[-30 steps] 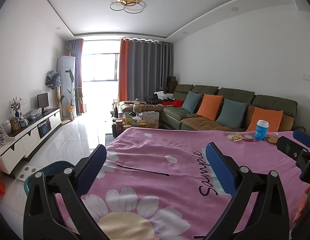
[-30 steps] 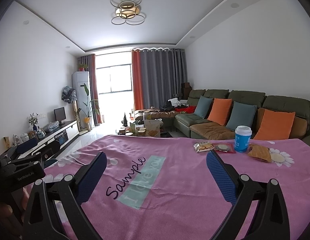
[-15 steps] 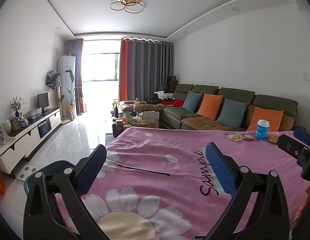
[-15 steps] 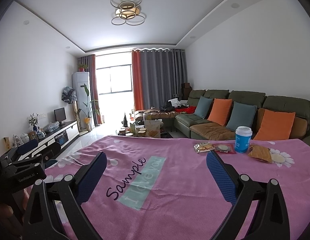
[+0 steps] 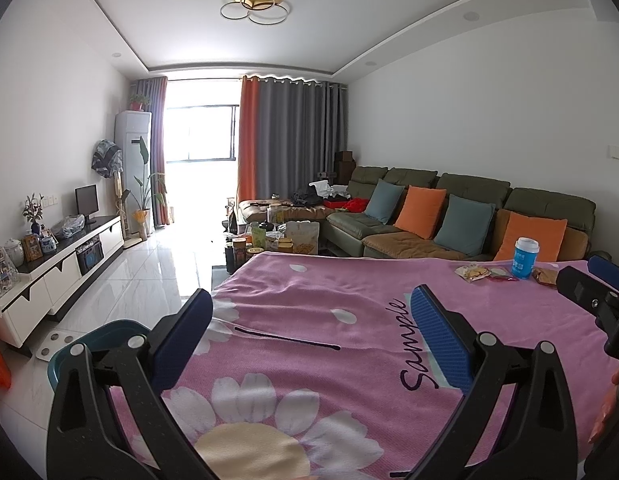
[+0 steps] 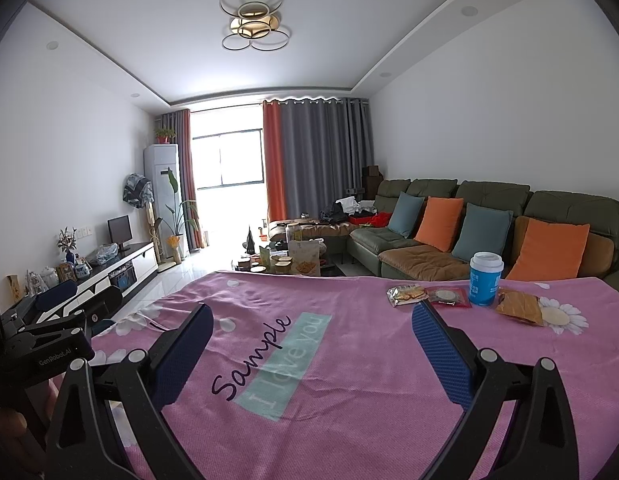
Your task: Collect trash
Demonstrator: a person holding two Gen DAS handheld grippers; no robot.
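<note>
I see both tongs, left tongs [image 5: 309, 328] and right tongs [image 6: 311, 330], gaping empty above the tablecloth [image 6: 349, 380] reading "Sample I love you".

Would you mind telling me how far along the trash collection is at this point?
Nothing looks collected yet. The cup, the two snack packets and the brown wrapper all lie on the pink cloth. Nothing is in hand: the left gripper and right gripper both have open, empty jaws. All four pieces remain; a teal bin sits beside the table.
</note>
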